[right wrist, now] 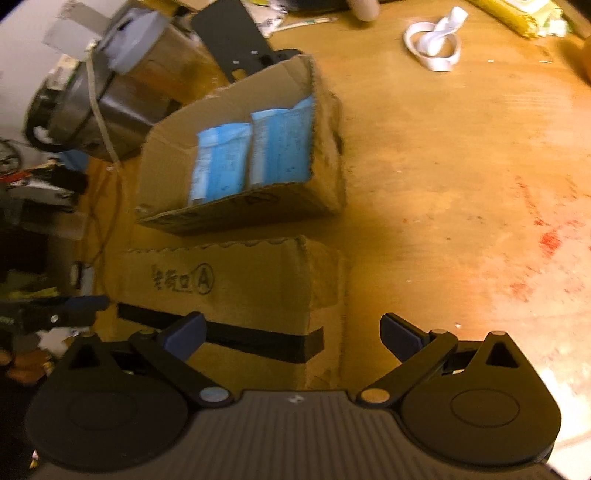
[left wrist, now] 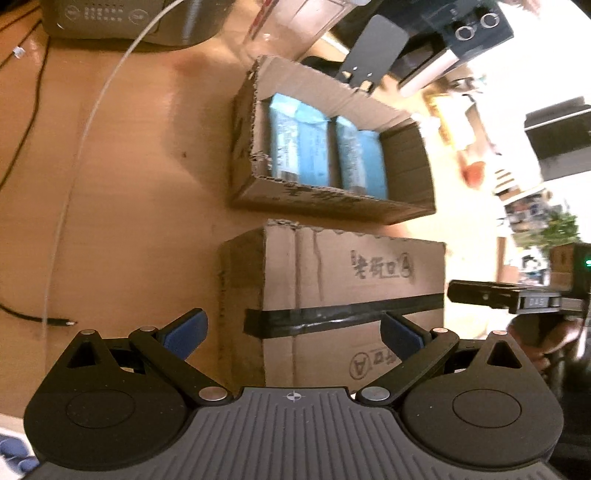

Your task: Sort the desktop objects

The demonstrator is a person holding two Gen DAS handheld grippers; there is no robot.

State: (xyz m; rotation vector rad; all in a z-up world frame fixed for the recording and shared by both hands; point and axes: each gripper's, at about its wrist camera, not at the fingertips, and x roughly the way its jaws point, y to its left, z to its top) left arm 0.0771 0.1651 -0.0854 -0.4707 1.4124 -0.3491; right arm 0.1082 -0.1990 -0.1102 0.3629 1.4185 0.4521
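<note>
On the desk [right wrist: 443, 166], two cardboard boxes [left wrist: 354, 291], apparently two blue packets [left wrist: 299, 144].

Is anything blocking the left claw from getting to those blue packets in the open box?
Yes. The taped cardboard box sits directly between the open left gripper and the open box holding the blue packets.

Wooden desk [right wrist: 443, 177], worn, with red smears [right wrist: 550, 242] toward its right side. A looped white strap [right wrist: 436, 40] lies at the far edge; yellow packaging [right wrist: 517, 13] just beyond it. On the left side, a thin white cable [left wrist: 92, 122] curves across the surface, with a black cable [left wrist: 29, 122] beside it ending in a loose plug [left wrist: 64, 322]. A dark grey device [left wrist: 122, 18] sits at the back. A flat black bracket [left wrist: 373, 51] stands behind the boxes. Background clutter is blurred.
</note>
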